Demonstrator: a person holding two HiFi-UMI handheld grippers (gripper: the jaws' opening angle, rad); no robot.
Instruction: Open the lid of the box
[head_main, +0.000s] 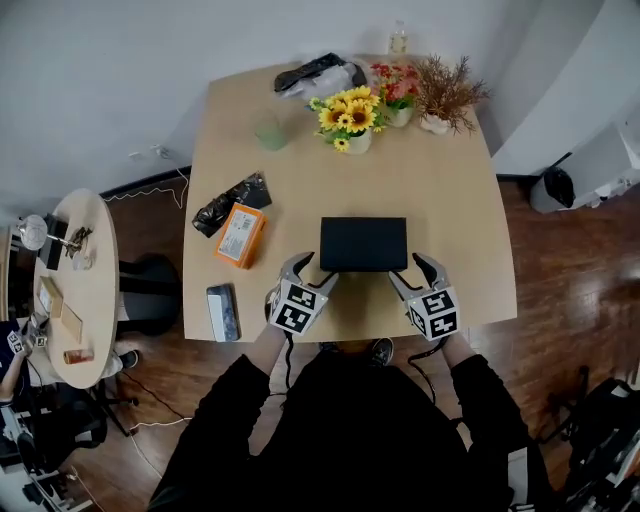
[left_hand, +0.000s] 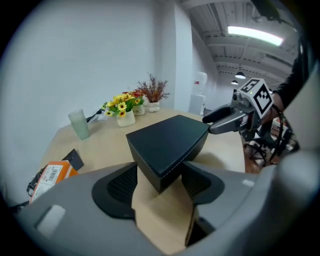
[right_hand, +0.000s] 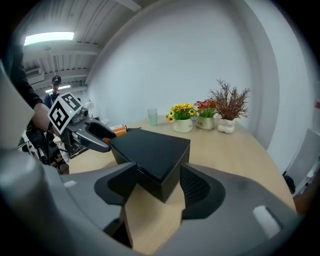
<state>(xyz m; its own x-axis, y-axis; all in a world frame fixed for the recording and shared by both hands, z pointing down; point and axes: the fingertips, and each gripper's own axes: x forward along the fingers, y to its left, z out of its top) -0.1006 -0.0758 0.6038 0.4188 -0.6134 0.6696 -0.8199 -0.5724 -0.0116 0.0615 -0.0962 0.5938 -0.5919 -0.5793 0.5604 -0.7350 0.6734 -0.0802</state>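
A closed black box (head_main: 363, 244) with pale stitching lies flat near the front edge of the wooden table (head_main: 450, 200). My left gripper (head_main: 316, 270) straddles its near-left corner and my right gripper (head_main: 407, 268) straddles its near-right corner. Both stand open. In the left gripper view the box (left_hand: 167, 140) pokes one corner between the wide jaws of the left gripper (left_hand: 159, 175), and the right gripper (left_hand: 225, 120) shows at the far side. The right gripper view mirrors this: a corner of the box (right_hand: 150, 147) sits between the spread jaws of the right gripper (right_hand: 157, 180), with the left gripper (right_hand: 97, 135) beyond.
Left of the box lie an orange packet (head_main: 241, 235), a black bag (head_main: 230, 203) and a small box (head_main: 222, 312) at the table's edge. A green cup (head_main: 270, 132), yellow flowers (head_main: 350, 118), red flowers (head_main: 398, 90) and a dried plant (head_main: 445, 95) stand at the back. A round side table (head_main: 75, 285) stands left.
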